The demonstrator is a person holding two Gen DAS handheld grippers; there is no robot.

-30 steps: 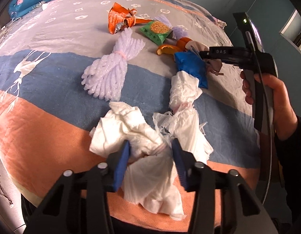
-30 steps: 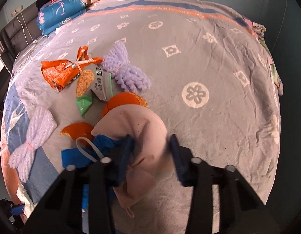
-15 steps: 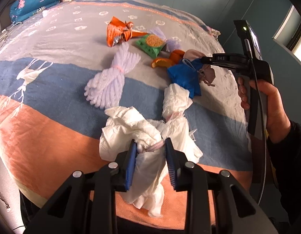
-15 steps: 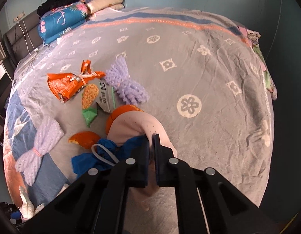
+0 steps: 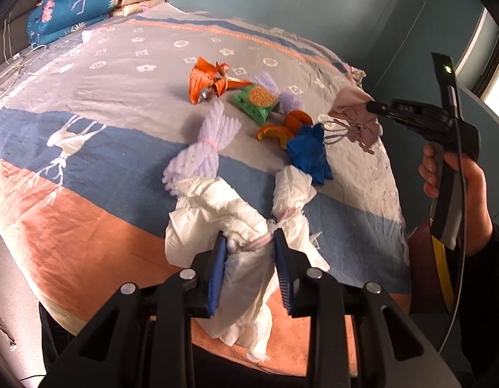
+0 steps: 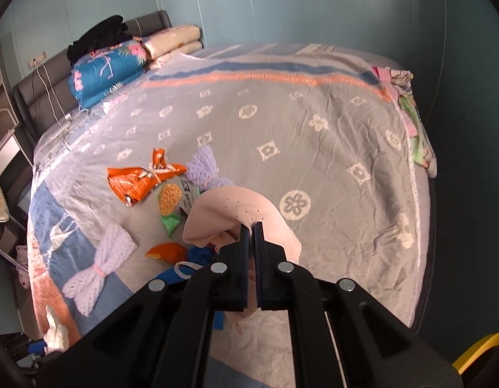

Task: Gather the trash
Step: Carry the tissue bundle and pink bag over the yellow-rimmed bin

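My left gripper is shut on a white tissue bundle tied with a pink band, held just above the bed's near edge. My right gripper is shut on a pink face mask, lifted off the bed; it also shows in the left wrist view. On the bedspread lie an orange snack bag, a green snack packet, orange peels, a blue bundle, a purple foam net and a second white tissue bundle.
The bed has a grey, blue and orange patterned cover. Folded blue quilts and pillows are stacked at the headboard. A smaller purple foam net lies by the snack bag. Clothes hang off the bed's far corner.
Both grippers have closed on their items and lifted. The pink mask has risen off the blue bundle, and the tissue bundle has been raised from the bed.
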